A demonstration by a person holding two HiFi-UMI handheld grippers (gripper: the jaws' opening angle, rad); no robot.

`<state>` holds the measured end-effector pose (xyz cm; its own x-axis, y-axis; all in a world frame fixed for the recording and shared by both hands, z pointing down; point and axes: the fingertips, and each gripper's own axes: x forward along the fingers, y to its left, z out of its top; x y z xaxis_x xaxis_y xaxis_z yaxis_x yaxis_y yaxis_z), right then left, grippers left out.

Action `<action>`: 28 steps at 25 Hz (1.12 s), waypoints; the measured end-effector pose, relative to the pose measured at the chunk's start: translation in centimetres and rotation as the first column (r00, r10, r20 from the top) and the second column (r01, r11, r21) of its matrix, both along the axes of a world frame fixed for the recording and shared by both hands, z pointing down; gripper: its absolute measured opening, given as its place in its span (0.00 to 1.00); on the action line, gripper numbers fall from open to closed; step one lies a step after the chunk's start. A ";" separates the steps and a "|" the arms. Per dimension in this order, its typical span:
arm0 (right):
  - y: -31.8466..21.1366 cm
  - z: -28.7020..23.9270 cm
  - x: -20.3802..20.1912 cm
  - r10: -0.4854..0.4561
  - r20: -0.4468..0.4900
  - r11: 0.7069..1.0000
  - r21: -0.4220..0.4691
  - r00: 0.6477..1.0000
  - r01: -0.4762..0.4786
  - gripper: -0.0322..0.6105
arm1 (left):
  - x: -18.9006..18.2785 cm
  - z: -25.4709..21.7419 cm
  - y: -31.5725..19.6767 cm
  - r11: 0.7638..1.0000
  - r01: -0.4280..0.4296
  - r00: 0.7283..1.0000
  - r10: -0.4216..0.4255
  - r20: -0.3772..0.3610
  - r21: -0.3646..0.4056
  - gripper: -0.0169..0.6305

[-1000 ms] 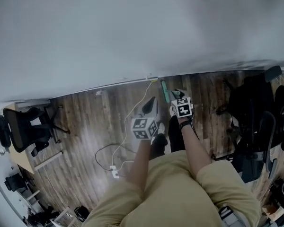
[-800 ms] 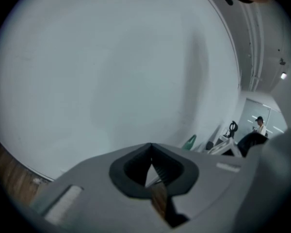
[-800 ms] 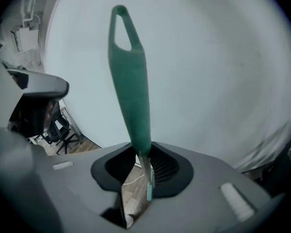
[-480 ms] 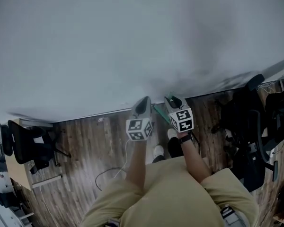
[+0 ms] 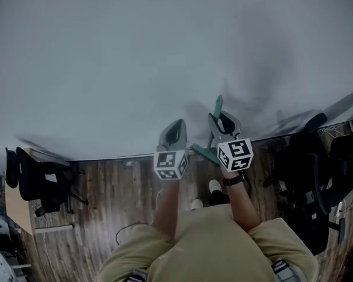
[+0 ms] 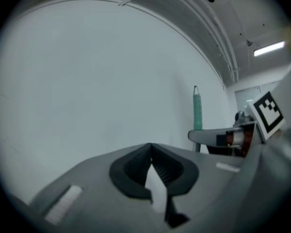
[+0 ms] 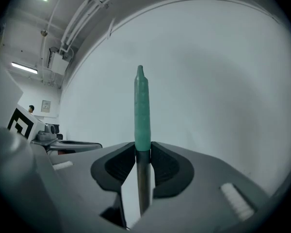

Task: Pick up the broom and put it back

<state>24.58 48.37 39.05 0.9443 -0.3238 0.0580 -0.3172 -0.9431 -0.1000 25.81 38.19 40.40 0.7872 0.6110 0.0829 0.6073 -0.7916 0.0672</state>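
Observation:
The broom's handle stands upright, its green grip (image 7: 142, 110) rising above my right gripper (image 7: 143, 147), which is shut on the metal shaft just below the grip. In the head view the green tip (image 5: 218, 106) shows above the right gripper (image 5: 223, 122) against the white wall, and a green part of the broom (image 5: 203, 154) slants lower down between the two grippers. My left gripper (image 6: 151, 147) is shut with nothing in it and is held to the left of the broom, apart from it. Seen from the left gripper, the grip (image 6: 198, 111) stands to the right.
A white wall (image 5: 135, 57) fills the space close ahead. Below lies a wooden floor (image 5: 106, 187) with a white cable (image 5: 129, 231). Black office chairs stand at the left (image 5: 38, 181) and right (image 5: 317, 169). The person's shoes (image 5: 215, 185) are under the arms.
Both grippers have risen in front of the wall, and the broom went up with the right one. Its green grip now stands clear above the right gripper.

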 end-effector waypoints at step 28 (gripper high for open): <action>-29.8 -7.0 -2.5 -0.712 -0.099 0.689 0.095 0.695 0.719 0.22 | -10.5 -7.1 -28.8 0.746 0.665 0.745 -0.666 -0.039 -0.042 0.03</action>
